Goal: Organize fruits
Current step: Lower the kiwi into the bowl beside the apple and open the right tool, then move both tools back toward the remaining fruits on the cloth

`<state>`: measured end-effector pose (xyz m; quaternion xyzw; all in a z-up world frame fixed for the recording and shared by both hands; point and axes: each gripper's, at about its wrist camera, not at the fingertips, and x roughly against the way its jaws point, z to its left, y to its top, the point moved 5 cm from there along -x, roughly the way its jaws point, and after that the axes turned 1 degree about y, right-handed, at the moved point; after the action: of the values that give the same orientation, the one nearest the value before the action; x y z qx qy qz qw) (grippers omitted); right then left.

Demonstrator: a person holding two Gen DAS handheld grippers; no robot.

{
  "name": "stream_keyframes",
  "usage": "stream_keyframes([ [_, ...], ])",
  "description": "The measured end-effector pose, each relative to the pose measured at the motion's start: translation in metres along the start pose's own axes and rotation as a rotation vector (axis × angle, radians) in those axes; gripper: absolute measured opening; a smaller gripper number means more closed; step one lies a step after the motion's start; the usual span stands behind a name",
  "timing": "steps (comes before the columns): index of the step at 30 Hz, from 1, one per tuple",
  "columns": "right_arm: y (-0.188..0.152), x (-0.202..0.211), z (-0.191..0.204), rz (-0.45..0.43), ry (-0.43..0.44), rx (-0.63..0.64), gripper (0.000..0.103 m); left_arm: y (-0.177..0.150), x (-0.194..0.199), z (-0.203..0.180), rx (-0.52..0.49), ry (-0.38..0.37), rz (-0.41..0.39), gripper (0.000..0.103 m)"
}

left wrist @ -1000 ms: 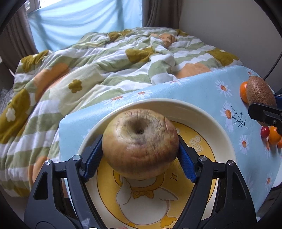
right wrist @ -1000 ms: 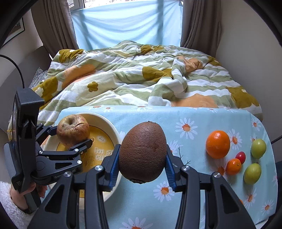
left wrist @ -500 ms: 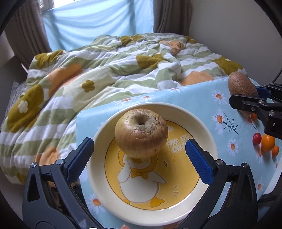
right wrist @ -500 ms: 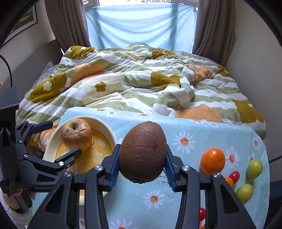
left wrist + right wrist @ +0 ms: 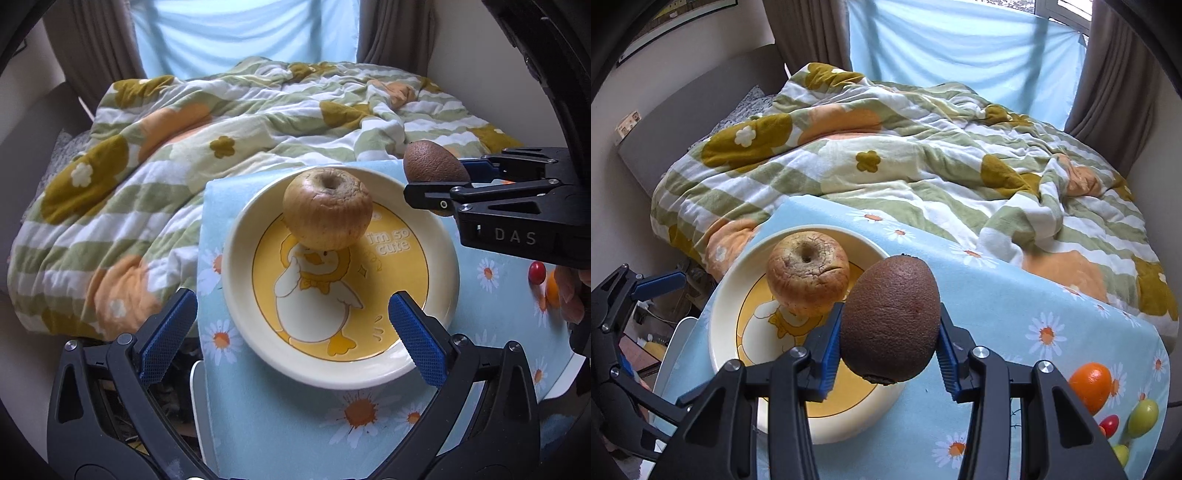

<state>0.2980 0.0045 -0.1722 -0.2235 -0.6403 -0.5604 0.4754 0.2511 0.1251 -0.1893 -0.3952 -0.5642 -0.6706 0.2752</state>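
A wrinkled brown apple [image 5: 327, 208] rests at the far side of a cream plate [image 5: 243, 325] with a yellow duck picture. My left gripper [image 5: 291, 341] stands open over the plate's near edge, well back from the apple, with nothing between its fingers. In the right wrist view the same apple [image 5: 807, 272] sits on the plate [image 5: 720, 325]. My right gripper [image 5: 888, 345] is shut on a brown kiwi [image 5: 891, 319], held above the plate's right rim. The kiwi [image 5: 432, 162] and right gripper also show at the right of the left wrist view.
The plate lies on a light blue daisy tablecloth [image 5: 1015, 295]. An orange [image 5: 1090, 386], a red cherry tomato [image 5: 1109, 424] and green fruits [image 5: 1143, 417] lie at the cloth's right end. A bed with a flowered quilt [image 5: 905, 158] runs behind the table.
My left gripper opened, let go of the apple on the plate and pulled back and up. My right gripper carried the kiwi leftward to the plate's edge.
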Motion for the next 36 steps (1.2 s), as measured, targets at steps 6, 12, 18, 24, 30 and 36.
stream_keyframes([
  [6,-0.010,-0.023,0.010,0.053,0.015,0.032,0.042,-0.014,0.001,0.012,0.045,0.019,0.015,0.103],
  [12,-0.015,-0.037,0.020,0.074,-0.004,0.090,0.042,-0.026,-0.001,0.013,0.073,0.002,0.027,0.103],
  [18,-0.014,-0.040,0.021,0.078,-0.039,0.106,0.044,-0.029,0.001,0.009,0.069,-0.017,0.022,0.103],
  [24,-0.008,-0.022,0.021,-0.033,-0.045,0.110,0.103,-0.033,0.005,0.007,0.060,-0.021,0.024,0.103],
  [30,-0.011,-0.014,0.017,-0.060,-0.019,0.063,0.103,-0.033,0.013,0.006,0.053,-0.023,0.025,0.103],
  [36,-0.014,0.006,0.017,-0.062,-0.023,0.044,0.103,-0.028,0.028,0.005,0.043,-0.030,0.004,0.103],
])
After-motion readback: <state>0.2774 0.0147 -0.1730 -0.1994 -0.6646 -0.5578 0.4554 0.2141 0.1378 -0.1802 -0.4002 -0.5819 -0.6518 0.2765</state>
